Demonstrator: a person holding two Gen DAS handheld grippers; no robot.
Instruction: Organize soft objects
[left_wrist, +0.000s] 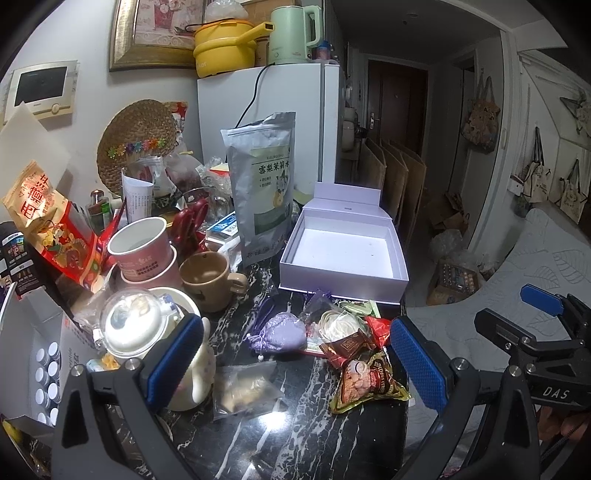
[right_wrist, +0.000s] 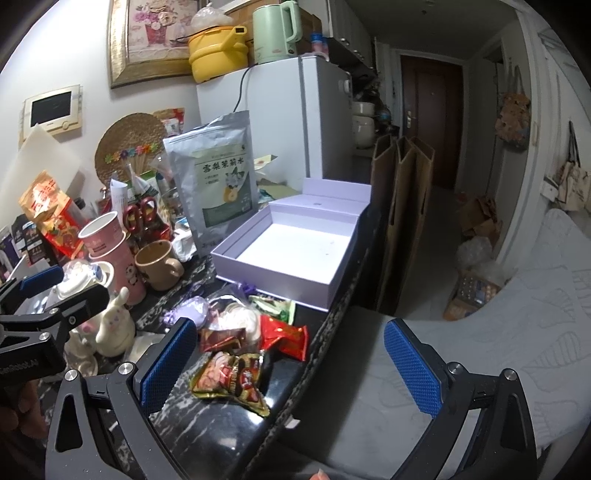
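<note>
My left gripper hangs with its jaws spread wide and empty above the dark marble counter; my right gripper is just as wide and empty, half past the counter's edge. Between my left jaws at twelve o'clock lies the lilac drawstring pouch, touching a heap of snack packets at one o'clock. Beyond them, also at twelve, the white box sits with its lid open and nothing inside, likely set there to receive the soft things. I judge the pouch the nearest pick.
</note>
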